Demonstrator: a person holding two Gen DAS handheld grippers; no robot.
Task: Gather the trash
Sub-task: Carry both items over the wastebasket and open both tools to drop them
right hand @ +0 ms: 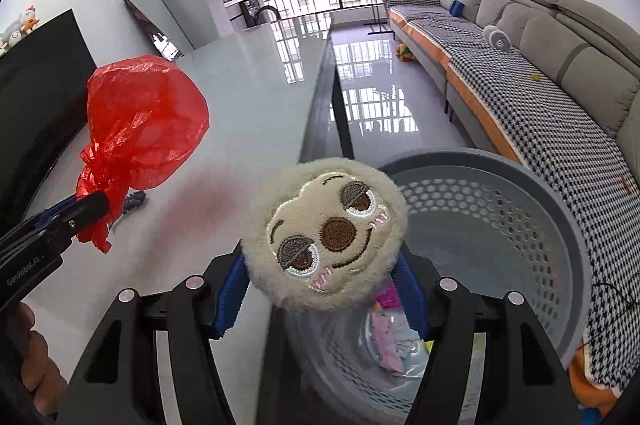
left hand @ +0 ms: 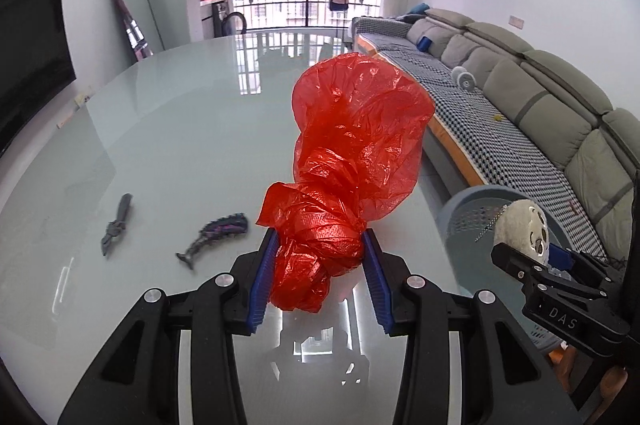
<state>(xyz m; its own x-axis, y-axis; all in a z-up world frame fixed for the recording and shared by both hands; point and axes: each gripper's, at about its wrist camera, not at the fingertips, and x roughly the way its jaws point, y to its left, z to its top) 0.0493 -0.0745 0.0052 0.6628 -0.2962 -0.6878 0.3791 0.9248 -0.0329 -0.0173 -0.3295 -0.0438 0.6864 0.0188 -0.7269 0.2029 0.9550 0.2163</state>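
Both grippers were full, so the step in hand looked like carrying things to the bin. The left gripper (left hand: 320, 273) was squeezed tight on the knotted neck of a red plastic bag (left hand: 356, 129). The knot sat right between the two blue pads, and the puffy part of the bag stuck out past the tips, up over the glass table (left hand: 168, 129). The right gripper (right hand: 320, 289) was clamped on a fluffy round plush toy (right hand: 326, 235) with a smiling sewn face. The toy filled the gap between the jaws and poked out in front of them. It hung near the table's edge, just above the near rim of the grey basket (right hand: 532, 225), which stood on the floor beside the table. Some small pink scraps seemed to lie at the bottom of the basket. Next, the right gripper probably needed to move a bit further over the basket and let go. The left one was well apart from the basket and would have to swing over. Two small dark toys (left hand: 218, 235) lay on the table.
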